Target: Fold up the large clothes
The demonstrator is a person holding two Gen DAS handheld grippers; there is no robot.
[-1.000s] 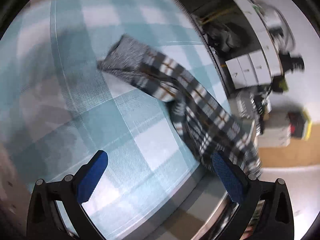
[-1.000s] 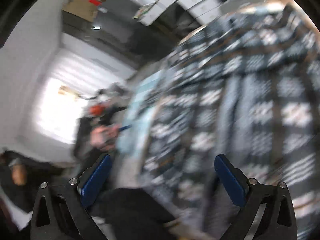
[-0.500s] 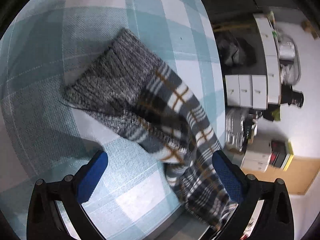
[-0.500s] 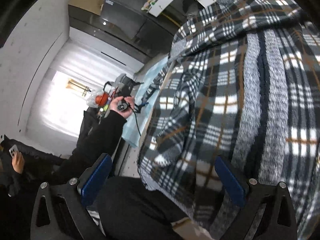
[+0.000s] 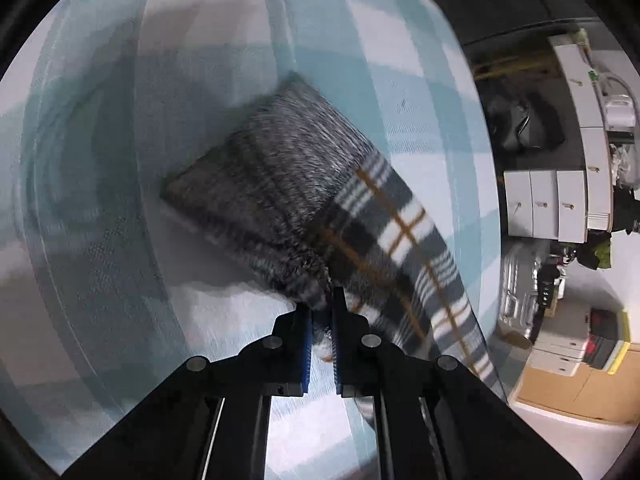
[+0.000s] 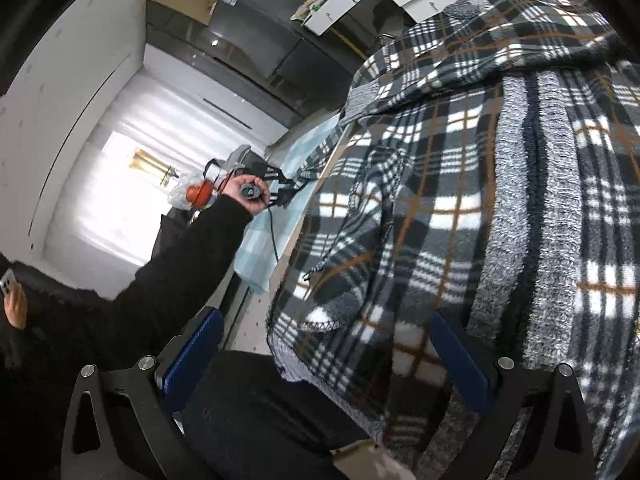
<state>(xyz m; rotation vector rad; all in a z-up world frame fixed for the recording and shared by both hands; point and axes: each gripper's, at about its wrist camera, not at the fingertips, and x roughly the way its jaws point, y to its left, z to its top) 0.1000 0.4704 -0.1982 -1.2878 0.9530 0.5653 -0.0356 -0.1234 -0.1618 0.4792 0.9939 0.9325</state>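
Observation:
A plaid fleece garment in grey, white and brown lies on a table with a teal checked cloth (image 5: 100, 160). Its sleeve (image 5: 392, 224), ending in a grey knit cuff (image 5: 280, 168), stretches across the cloth in the left wrist view. My left gripper (image 5: 320, 312) is shut on the edge of the sleeve near the cuff. In the right wrist view the garment's body (image 6: 460, 200) hangs over the table's edge. My right gripper (image 6: 328, 356) is open and empty, close to the hem.
White drawer units (image 5: 552, 204) and clutter stand past the table's far edge. In the right wrist view a person's black-sleeved arm (image 6: 180, 280) holds the left gripper's handle. Dark cabinets (image 6: 248, 32) and a bright window (image 6: 120, 184) are behind.
My left gripper has moved in on the sleeve and closed on its edge. The right gripper has stayed open near the hanging body of the garment.

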